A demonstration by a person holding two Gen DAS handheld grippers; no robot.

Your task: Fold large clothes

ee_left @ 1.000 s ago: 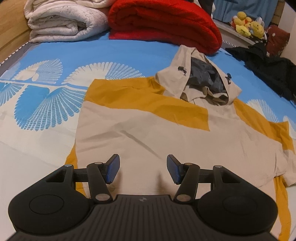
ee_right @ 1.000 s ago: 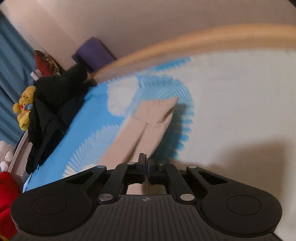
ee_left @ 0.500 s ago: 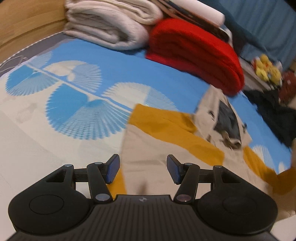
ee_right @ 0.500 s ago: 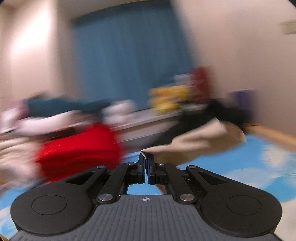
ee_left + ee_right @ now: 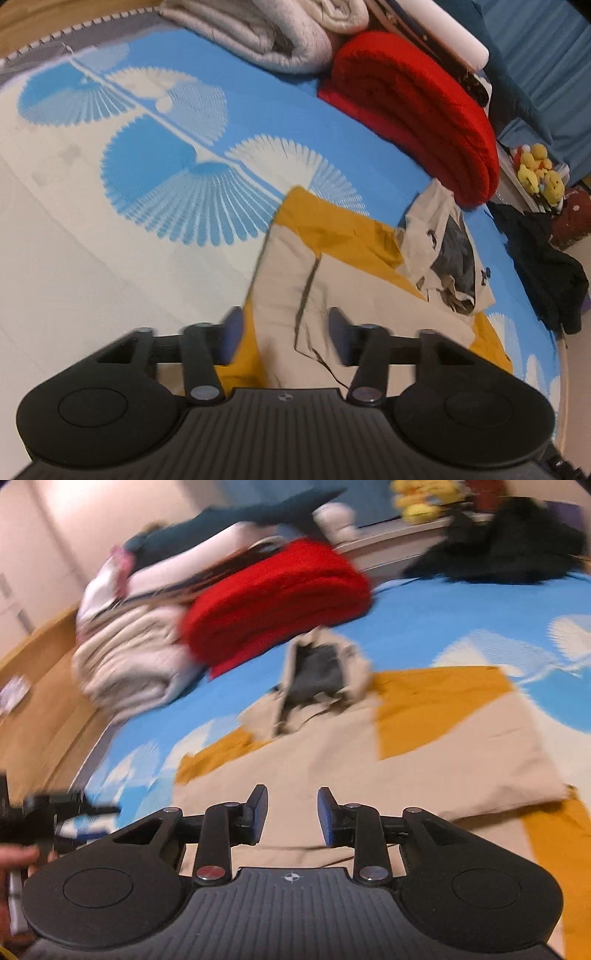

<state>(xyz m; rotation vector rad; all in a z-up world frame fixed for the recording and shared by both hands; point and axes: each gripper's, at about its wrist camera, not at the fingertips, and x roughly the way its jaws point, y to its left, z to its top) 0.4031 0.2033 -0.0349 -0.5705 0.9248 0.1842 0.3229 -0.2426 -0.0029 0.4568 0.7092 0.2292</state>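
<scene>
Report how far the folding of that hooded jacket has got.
Done: one sleeve of the beige-and-mustard hooded jacket lies folded across its body on the bed. In hand: nothing; the left claw and the right claw are both open over the fabric. Left: the body still lies spread out, with the hood flat.

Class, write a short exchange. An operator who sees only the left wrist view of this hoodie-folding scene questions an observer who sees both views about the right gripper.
Operator: Is the right gripper holding any cloth?
Observer: No. The right gripper is open, with nothing between its fingers.
Operator: Where is it pointing?
Observer: It points over the beige body of the hoodie. The hood lies further ahead, just in front of the red blanket.
</scene>
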